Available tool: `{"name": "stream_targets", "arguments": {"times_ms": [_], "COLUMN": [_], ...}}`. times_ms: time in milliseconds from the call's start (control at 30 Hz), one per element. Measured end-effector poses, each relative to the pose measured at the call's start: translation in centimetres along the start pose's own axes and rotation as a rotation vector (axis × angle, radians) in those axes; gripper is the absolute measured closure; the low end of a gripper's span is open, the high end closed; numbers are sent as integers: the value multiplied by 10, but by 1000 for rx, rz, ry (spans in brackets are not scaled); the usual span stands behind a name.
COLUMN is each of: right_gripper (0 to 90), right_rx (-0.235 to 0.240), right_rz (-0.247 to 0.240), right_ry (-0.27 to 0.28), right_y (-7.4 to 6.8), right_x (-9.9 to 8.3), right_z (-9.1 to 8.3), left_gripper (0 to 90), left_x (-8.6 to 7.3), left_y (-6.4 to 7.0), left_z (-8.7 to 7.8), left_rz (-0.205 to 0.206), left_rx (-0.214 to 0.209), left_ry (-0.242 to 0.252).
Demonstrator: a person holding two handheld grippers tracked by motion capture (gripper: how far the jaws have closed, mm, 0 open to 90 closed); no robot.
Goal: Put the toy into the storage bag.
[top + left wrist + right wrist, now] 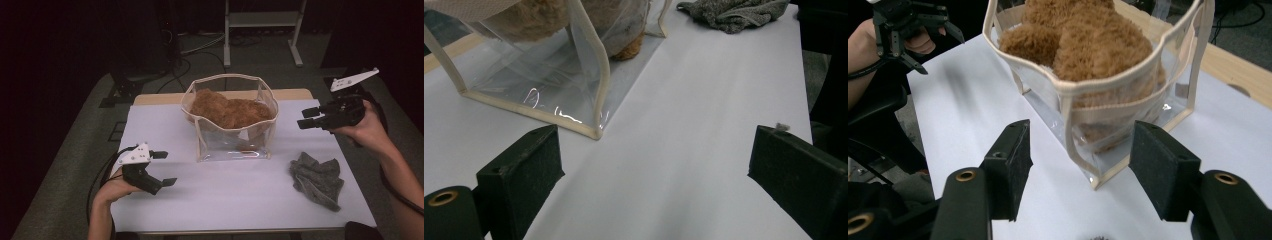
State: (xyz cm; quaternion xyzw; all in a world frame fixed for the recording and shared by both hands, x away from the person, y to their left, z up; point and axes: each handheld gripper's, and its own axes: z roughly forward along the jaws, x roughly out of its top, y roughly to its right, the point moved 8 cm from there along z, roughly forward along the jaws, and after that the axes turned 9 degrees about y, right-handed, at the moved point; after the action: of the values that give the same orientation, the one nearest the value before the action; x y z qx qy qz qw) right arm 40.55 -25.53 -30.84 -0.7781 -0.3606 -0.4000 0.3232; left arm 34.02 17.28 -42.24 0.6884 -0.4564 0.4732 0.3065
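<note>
At the desk's far edge, a clear bag [230, 120] already holds the brown plush [227, 109]; a grey cloth [317, 179] waits near the right edge, both the left gripper [162, 168] and right gripper [306, 118] hovering, jaws released and empty.

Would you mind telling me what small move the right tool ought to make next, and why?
Probably lower the right tool toward the grey cloth and close on it. The clear bag already holds brown plush, while the cloth lies loose on the white table beside the bag, on that tool's side. Both tools stand open and hold nothing; the left tool is farther from the cloth.
</note>
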Motion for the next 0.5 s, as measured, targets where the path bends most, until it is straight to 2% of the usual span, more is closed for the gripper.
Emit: {"name": "stream_targets", "arguments": {"times_ms": [500], "right_gripper": [399], "right_rx": [-1], "right_rz": [80], "right_ry": [3], "right_y": [9], "right_x": [-41], "right_z": [-3], "left_gripper": [61], "left_x": [-2], "left_y": [0], "left_z": [-1], "left_rz": [1], "left_rx": [0], "left_ry": [-7]}}
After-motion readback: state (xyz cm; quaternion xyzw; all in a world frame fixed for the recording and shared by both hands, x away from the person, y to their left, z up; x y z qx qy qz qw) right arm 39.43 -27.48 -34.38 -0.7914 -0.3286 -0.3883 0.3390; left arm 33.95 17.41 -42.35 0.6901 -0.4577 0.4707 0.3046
